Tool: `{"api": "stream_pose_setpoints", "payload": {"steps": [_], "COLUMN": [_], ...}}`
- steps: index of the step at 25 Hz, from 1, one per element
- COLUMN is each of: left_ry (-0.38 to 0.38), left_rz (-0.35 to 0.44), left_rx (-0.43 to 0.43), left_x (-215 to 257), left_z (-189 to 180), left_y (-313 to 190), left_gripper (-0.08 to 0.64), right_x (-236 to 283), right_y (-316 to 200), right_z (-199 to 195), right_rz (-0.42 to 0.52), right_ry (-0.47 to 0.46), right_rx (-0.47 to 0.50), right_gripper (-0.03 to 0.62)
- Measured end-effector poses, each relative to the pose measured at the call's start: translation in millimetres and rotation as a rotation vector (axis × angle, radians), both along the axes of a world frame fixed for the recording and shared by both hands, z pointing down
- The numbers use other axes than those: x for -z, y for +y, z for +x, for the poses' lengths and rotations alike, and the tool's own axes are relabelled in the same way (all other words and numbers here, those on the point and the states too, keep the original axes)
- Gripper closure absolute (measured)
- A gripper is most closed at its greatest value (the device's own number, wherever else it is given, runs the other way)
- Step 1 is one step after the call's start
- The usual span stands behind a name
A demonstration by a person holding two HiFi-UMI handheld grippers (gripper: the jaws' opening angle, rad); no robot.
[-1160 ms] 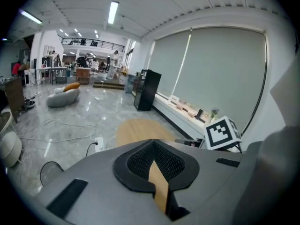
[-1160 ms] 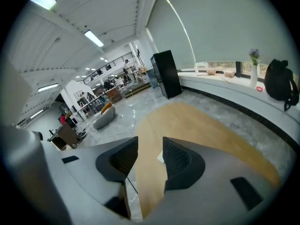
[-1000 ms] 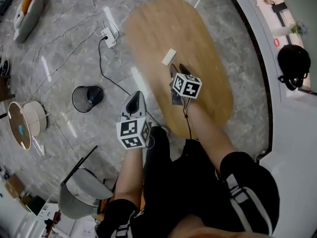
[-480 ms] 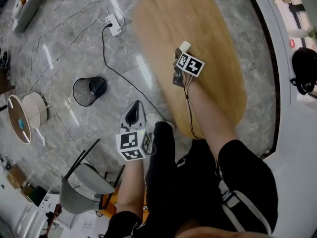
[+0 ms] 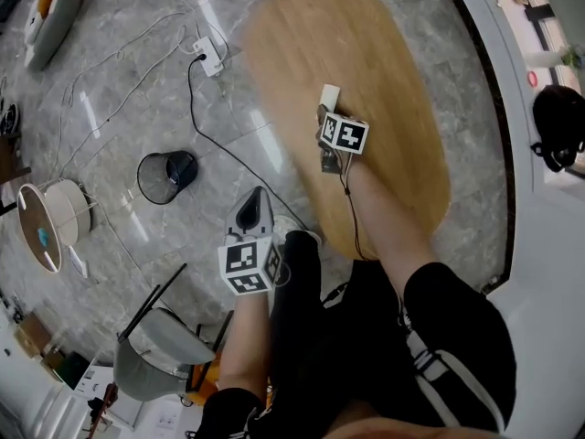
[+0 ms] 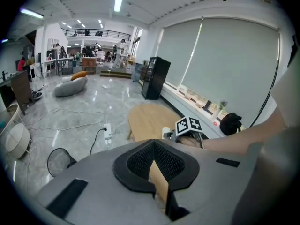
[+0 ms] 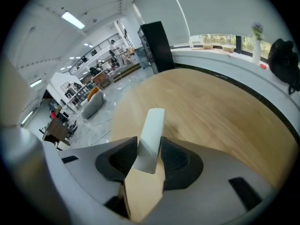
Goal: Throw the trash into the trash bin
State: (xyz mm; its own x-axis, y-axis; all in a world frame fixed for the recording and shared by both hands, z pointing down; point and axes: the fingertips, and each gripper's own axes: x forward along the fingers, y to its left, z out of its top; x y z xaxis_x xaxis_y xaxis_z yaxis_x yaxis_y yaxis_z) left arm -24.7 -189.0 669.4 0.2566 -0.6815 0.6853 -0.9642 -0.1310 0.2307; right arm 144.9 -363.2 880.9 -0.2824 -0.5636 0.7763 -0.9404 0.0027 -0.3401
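Observation:
The trash is a small white block (image 5: 330,96) lying on the oval wooden table (image 5: 384,80). My right gripper (image 5: 326,117) reaches down onto it. In the right gripper view the block (image 7: 151,137) sits between the two dark pads (image 7: 123,159), which touch it on both sides as the jaws are closing. The black mesh trash bin (image 5: 166,176) stands on the floor left of the table and also shows low on the left as the bin (image 6: 58,161) in the left gripper view. My left gripper (image 5: 253,210) hangs over the floor beside the table, shut and empty.
A white power strip (image 5: 211,58) with a black cable lies on the marble floor between bin and table. A grey chair (image 5: 151,364) stands at lower left and a round white stool (image 5: 50,222) at far left. A black bag (image 5: 558,126) sits on the window ledge.
My right gripper moved forward and down across the table to the white block, which now sits between its jaws. The left gripper sank a little.

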Motion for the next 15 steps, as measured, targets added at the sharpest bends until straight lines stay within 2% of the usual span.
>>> {"api": "stream_pose_setpoints", "payload": {"steps": [6, 10, 15], "left_ry": [0.013, 0.015, 0.019], "left_rz": [0.07, 0.12, 0.19], "left_rx": [-0.007, -0.008, 0.011], "left_x": [35, 62, 109], "left_z": [17, 28, 47], "left_y": [-26, -40, -56], "left_gripper": [0.548, 0.548, 0.548], "right_x": [82, 152, 246], "right_y": [17, 34, 50], "right_z": [10, 21, 43], "right_rz": [0.159, 0.302, 0.479], "right_ry": [0.013, 0.039, 0.072], "right_rx": [0.1, 0.178, 0.232], "right_gripper": [0.434, 0.437, 0.439]}}
